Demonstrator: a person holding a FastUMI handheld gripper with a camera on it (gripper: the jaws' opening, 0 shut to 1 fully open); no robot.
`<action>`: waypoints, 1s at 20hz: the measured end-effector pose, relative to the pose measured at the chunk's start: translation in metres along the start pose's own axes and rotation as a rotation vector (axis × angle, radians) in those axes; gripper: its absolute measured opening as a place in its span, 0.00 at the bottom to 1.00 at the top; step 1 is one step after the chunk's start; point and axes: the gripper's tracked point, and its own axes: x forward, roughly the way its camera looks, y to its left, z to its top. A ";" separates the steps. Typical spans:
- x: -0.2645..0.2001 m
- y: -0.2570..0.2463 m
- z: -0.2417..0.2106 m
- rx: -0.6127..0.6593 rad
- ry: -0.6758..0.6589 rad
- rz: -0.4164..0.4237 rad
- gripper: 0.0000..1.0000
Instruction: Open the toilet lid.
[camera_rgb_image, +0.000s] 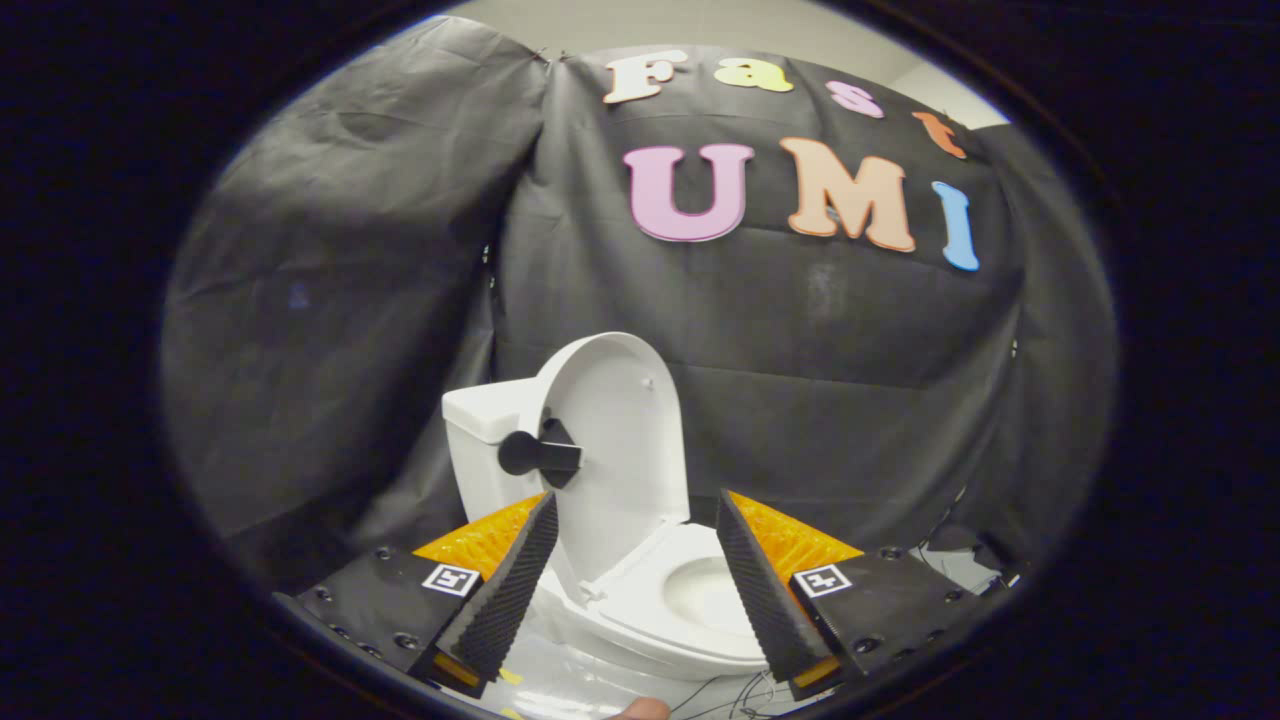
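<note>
A small white toilet (640, 600) stands just beyond my fingers, in front of the black cloth wall. Its lid (620, 440) is raised upright and leans back towards the white tank (485, 430). A black tab (540, 455) sticks out from the lid's left edge. The seat (690, 590) lies flat around the bowl and shows between my fingers. My gripper (637, 515) is open, its fingers spread to either side of the toilet, touching nothing.
Black cloth hangs behind and to both sides of the toilet. The toilet stands on a pale shiny surface (580, 680) with thin wires (740, 695) lying near its base. A fingertip (640, 710) shows at the near edge, below the gripper.
</note>
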 end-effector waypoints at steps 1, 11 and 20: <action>-0.007 -0.012 0.000 0.024 -0.020 -0.023 0.98; -0.074 -0.110 -0.066 0.120 -0.068 -0.211 0.99; -0.059 -0.098 -0.085 0.046 0.024 -0.177 0.99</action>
